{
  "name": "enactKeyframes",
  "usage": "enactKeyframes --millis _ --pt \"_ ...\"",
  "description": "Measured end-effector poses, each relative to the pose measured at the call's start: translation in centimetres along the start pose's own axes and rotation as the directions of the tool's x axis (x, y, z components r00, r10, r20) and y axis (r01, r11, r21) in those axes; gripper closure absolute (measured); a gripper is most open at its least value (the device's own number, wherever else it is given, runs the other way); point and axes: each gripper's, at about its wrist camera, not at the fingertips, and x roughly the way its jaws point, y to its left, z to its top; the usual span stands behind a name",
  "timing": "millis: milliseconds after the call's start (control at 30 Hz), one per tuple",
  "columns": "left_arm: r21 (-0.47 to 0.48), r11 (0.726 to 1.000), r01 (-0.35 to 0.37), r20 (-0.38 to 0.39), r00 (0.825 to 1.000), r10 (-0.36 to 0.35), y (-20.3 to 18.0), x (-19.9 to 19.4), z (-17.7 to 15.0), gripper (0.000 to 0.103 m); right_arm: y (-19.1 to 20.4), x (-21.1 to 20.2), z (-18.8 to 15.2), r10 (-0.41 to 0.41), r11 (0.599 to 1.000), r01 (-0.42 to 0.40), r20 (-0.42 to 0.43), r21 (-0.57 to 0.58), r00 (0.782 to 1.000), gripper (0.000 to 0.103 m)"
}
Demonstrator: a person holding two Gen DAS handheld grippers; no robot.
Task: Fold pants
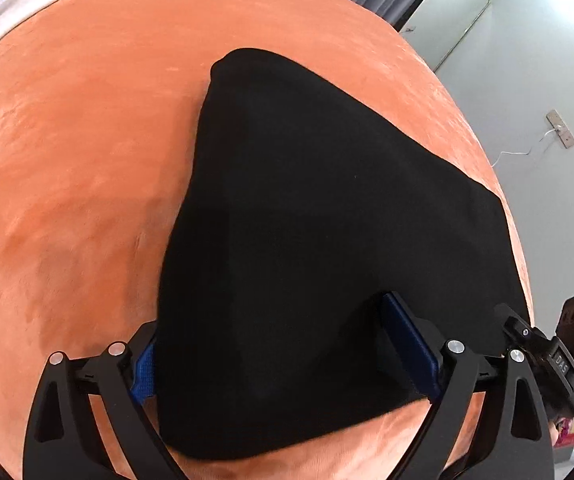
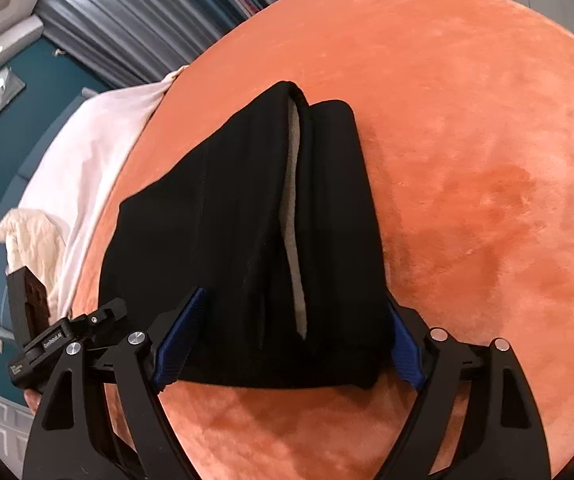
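Observation:
The black pants [image 1: 307,240] lie folded in a thick stack on the orange plush bed cover [image 1: 67,160]. My left gripper [image 1: 271,320] is open wide over the stack's near edge. One blue pad [image 1: 407,344] rests on top of the fabric, and the other pad [image 1: 143,372] is half hidden at the left edge. In the right wrist view the pants [image 2: 227,220] show a grey lining strip [image 2: 293,216] along a fold. My right gripper [image 2: 295,300] is open and straddles the near end of the pants, with its pads beside the cloth and not pressing it.
The orange cover's edge runs close to the pants on the right [image 1: 503,184], with grey floor and a power strip [image 1: 561,130] beyond it. White bedding [image 2: 99,152] and a curtain [image 2: 127,20] lie past the far side. The other gripper's black housing [image 1: 559,364] shows nearby.

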Motion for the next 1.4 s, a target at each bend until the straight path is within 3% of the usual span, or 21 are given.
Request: enactKeyframes --millis 67,133,167,200,233,267,467,667,833,967,1133,1400 --pt "0.038 0.999 -0.030 0.011 0.999 0.030 -0.8 0.3 0.0 0.019 0.0 0.2 0.2 0.000 1.000 0.000 0.002 0.003 1.000 0.023" --pt "0.063 0.998 -0.026 0.021 0.999 0.024 -1.4 0.0 -0.1 0.042 0.2 0.4 0.2 -0.017 1.000 0.017 0.012 0.004 1.000 0.037" --pt "0.073 0.997 -0.035 0.029 0.999 0.033 -1.8 -0.4 -0.2 0.048 0.2 0.4 0.2 -0.001 1.000 0.001 0.010 0.019 1.000 0.049" --pt "0.088 0.995 -0.046 0.038 0.998 0.043 -2.1 -0.8 -0.3 0.064 0.1 0.3 0.2 0.020 0.999 -0.020 0.009 0.039 1.000 0.058" --pt "0.111 0.992 -0.068 0.051 0.997 0.063 -2.7 -1.4 -0.4 0.075 0.3 0.2 0.2 0.025 0.999 -0.025 0.010 0.048 1.000 0.060" --pt "0.120 0.990 -0.079 0.053 0.996 0.073 -3.0 -1.7 -0.4 0.077 0.5 0.1 0.1 0.013 0.999 -0.013 0.016 0.040 1.000 0.062" --pt "0.127 0.986 -0.112 0.039 0.993 0.108 -3.5 -3.5 -1.2 0.081 1.4 -1.5 -0.2 0.021 0.999 -0.023 0.037 0.046 0.999 0.066" --pt "0.119 0.991 -0.059 0.006 0.998 0.059 -2.5 -6.7 -3.2 0.081 1.3 -4.7 -1.6 0.047 0.998 -0.048 0.025 0.033 0.999 0.066" --pt "0.093 0.996 -0.007 -0.036 0.999 0.010 -0.7 -8.2 -5.7 0.081 0.9 -6.7 -4.8 0.040 0.999 -0.040 -0.016 0.015 0.999 0.066" --pt "0.102 0.994 -0.044 -0.033 0.998 0.047 -0.4 -7.3 -7.2 0.078 0.0 -5.7 -6.1 0.015 0.999 -0.014 -0.032 0.031 0.999 0.064" --pt "0.114 0.989 -0.095 -0.010 0.995 0.096 -0.4 -7.0 -6.9 0.069 -1.3 -5.2 -6.1 0.047 0.996 -0.045 -0.031 0.081 0.998 0.056" --pt "0.129 0.984 -0.120 0.021 0.993 0.119 -0.8 -6.3 -7.5 0.068 -2.0 -5.2 -6.5 0.060 0.995 -0.058 -0.020 0.084 0.998 0.054"
